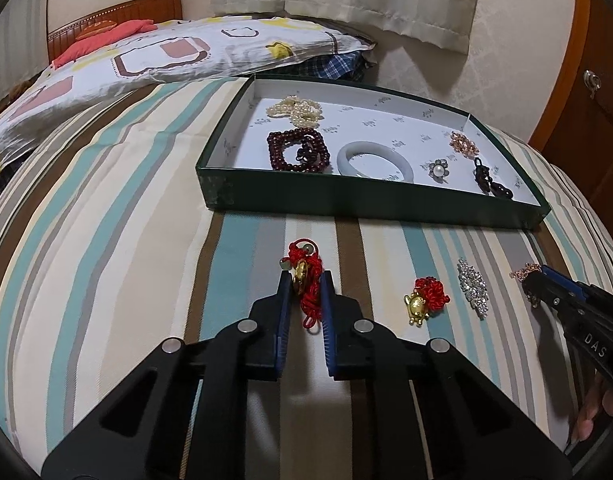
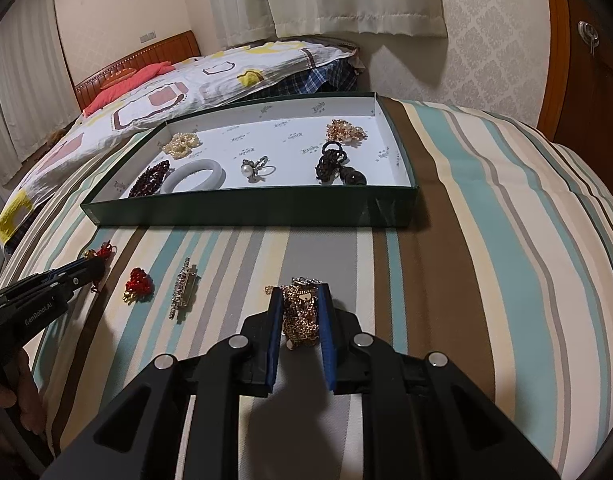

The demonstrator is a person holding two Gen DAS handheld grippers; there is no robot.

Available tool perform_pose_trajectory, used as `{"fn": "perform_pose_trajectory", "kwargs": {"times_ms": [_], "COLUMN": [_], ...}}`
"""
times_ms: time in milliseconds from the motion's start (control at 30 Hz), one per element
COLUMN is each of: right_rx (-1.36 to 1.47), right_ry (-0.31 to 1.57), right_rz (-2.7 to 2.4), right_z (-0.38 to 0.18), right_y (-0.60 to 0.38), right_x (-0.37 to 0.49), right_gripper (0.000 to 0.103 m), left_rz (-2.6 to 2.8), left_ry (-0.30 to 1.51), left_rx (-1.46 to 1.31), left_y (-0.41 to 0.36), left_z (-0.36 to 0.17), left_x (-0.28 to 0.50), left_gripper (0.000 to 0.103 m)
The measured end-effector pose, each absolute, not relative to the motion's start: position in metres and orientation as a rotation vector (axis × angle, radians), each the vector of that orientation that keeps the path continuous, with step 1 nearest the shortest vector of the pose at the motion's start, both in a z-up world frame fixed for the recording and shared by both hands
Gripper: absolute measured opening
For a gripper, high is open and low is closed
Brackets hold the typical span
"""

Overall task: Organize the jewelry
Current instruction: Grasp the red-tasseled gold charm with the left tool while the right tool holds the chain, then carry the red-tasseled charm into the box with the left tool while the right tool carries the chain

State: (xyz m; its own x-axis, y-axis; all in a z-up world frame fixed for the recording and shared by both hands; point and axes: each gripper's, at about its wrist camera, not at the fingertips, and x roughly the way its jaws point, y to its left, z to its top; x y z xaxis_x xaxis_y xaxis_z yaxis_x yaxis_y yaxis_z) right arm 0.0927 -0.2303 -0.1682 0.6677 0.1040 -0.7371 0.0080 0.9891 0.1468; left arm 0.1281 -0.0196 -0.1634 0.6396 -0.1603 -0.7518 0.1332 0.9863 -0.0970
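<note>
Striped bedspread (image 1: 106, 240) carried a shallow green box lid (image 1: 370, 200) used as tray; inside lay pearl strand (image 1: 294, 110), dark red bead bracelet (image 1: 298, 150), pale jade bangle (image 1: 372, 160), pearl ring (image 1: 438, 170). In front of the lid: left gripper (image 1: 306, 286), jaws clamped on a red-cord gold charm (image 1: 302, 280) resting on the spread; right gripper (image 2: 300, 300), jaws clamped on a gold chain bundle (image 2: 302, 316). Between them lay a second red-cord charm (image 1: 424, 300) and a rhinestone brooch (image 1: 472, 288).
</note>
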Motion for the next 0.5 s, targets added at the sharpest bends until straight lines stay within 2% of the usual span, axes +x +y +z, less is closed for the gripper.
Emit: {"fn": "perform_pose_trajectory", "kwargs": {"times_ms": [500], "right_rx": [0.142], "right_ry": [0.827], "right_rz": [0.053], "right_z": [-0.1660], "right_y": [-0.2258], "right_x": [0.0917], "right_gripper": [0.018], "left_rz": [-0.156], "left_ry": [0.834], "left_rx": [-0.025], "left_y": [-0.0185], "left_z": [-0.1573], "left_x": [0.1228], "left_gripper": [0.014]}}
